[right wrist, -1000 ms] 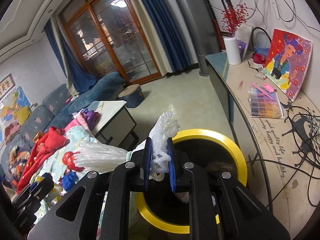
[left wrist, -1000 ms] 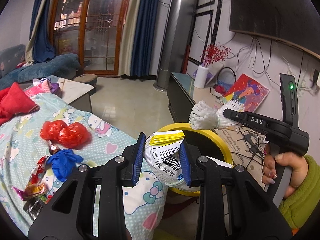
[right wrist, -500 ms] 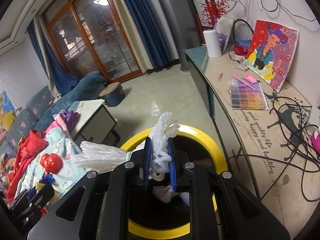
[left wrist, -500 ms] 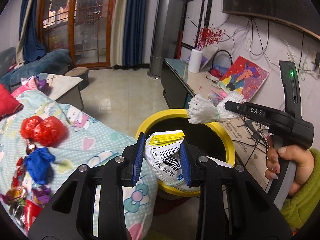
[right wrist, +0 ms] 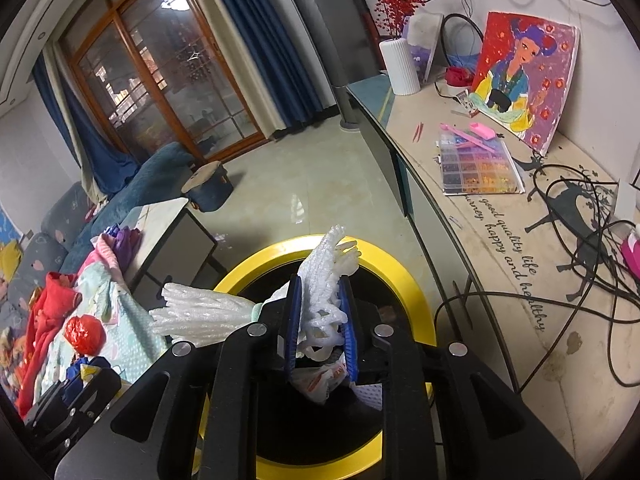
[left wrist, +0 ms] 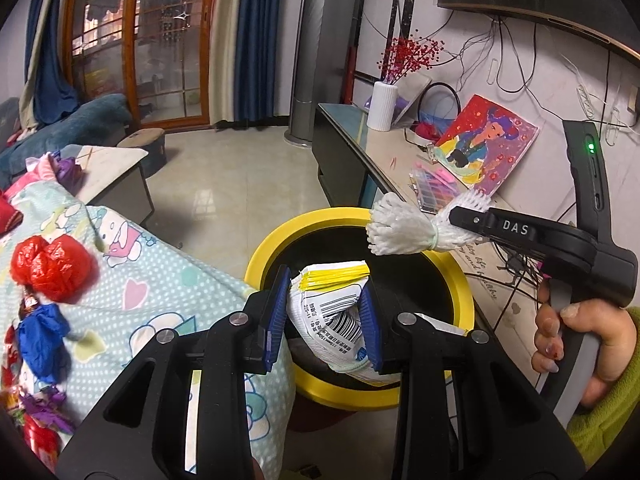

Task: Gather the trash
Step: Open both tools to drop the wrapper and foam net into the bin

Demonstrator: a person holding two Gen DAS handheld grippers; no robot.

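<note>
your left gripper (left wrist: 324, 316) is clamped on a crumpled white wrapper (left wrist: 332, 312) with a barcode and a yellow edge, and it holds that wrapper over the near left part of the bin (left wrist: 466, 300), just inside the yellow rim. your right gripper (right wrist: 320, 320) is closed on a white foam net (right wrist: 324, 296); one flared end sticks up above the bin's far rim in the right wrist view, the other end (right wrist: 192, 312) fans out to the left of the bin. in the left wrist view the same net (left wrist: 400, 230) hangs above the bin's far right rim, pinched in the right gripper (left wrist: 464, 220), with your right hand (left wrist: 576, 344) on the handle to the right of the bin. inside the bin (right wrist: 416, 292), below the net, lies some white crumpled trash (right wrist: 320, 380) with red print. left of the bin a dotted cartoon blanket (left wrist: 160, 288) carries a red plastic wad (left wrist: 48, 264) and a blue wad (left wrist: 40, 336), both well apart from the bin. to the right of the bin runs the desk (right wrist: 500, 280) with cables (right wrist: 580, 216), a bead box (right wrist: 480, 168) and a painting (right wrist: 524, 76).
</note>
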